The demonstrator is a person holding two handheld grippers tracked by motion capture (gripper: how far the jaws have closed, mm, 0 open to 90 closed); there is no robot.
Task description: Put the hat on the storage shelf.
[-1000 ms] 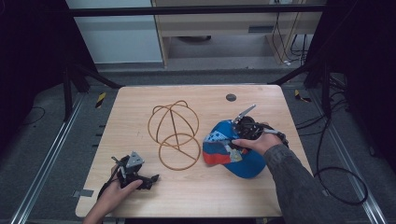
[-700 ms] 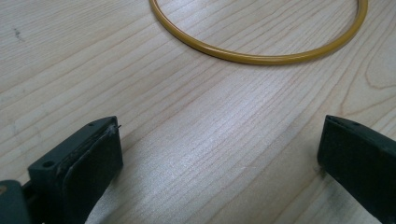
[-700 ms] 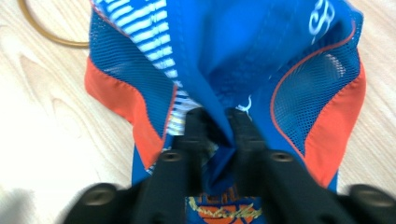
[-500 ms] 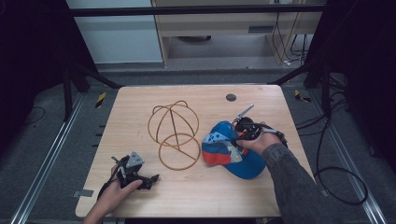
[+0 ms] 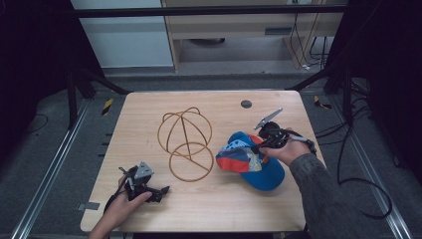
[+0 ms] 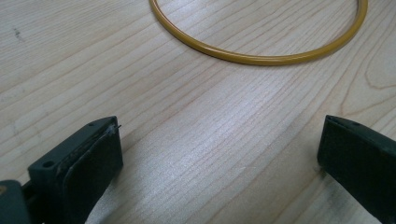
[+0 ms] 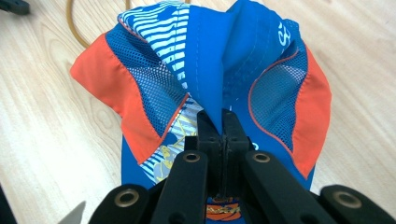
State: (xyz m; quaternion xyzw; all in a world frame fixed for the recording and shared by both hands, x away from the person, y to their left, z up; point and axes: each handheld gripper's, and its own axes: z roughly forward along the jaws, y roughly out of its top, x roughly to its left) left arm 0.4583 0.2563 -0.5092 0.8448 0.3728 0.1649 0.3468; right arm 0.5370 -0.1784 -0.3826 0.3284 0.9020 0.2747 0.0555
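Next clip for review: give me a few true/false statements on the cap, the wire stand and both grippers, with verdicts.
1. The right gripper is shut on a fold of the blue and orange cap. True.
2. The left gripper grips the wire stand. False: its jaws stand open over bare wood, apart from the stand's ring.
3. The cap sits on top of the stand. False: it is beside the stand, over the table.
4. The stand is between the two grippers. True.

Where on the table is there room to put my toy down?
Bare wood runs along the far edge behind the wire stand, and along the near edge between the left gripper and the cap. The middle right, around cap and right gripper, is crowded.
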